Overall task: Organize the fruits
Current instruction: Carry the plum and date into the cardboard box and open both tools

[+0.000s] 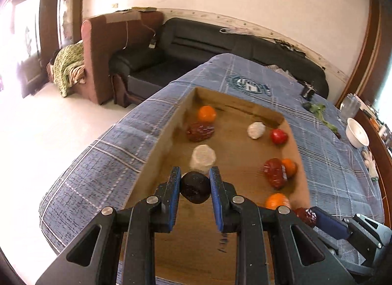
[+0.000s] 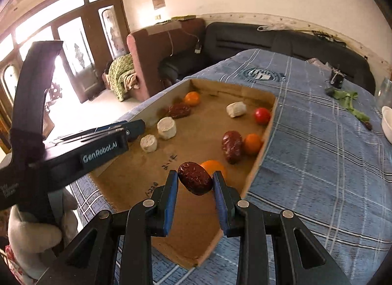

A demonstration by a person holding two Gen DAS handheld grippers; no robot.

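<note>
A shallow cardboard tray [image 1: 156,142] [image 2: 257,162] lies on a blue checked cloth. In it are oranges [image 1: 207,114] [image 2: 252,143], red dates [image 1: 199,131] [image 2: 232,146], a red tomato [image 1: 278,136] [image 2: 262,115] and white round pieces [image 1: 203,158] [image 2: 166,127]. My left gripper [image 1: 195,188] is shut on a dark round fruit [image 1: 195,187] above the tray's near left part. My right gripper [image 2: 195,182] is shut on a red date [image 2: 195,177] above the tray's near right edge; it also shows in the left wrist view [image 1: 305,216].
A white bowl [image 1: 357,135] [image 2: 387,120], a green leafy sprig [image 1: 323,116] [image 2: 348,101], a glass jar [image 1: 350,106] and a small black object [image 1: 308,92] lie on the cloth at the right. A dark sofa [image 1: 196,47] and brown armchair [image 1: 105,47] stand behind the table.
</note>
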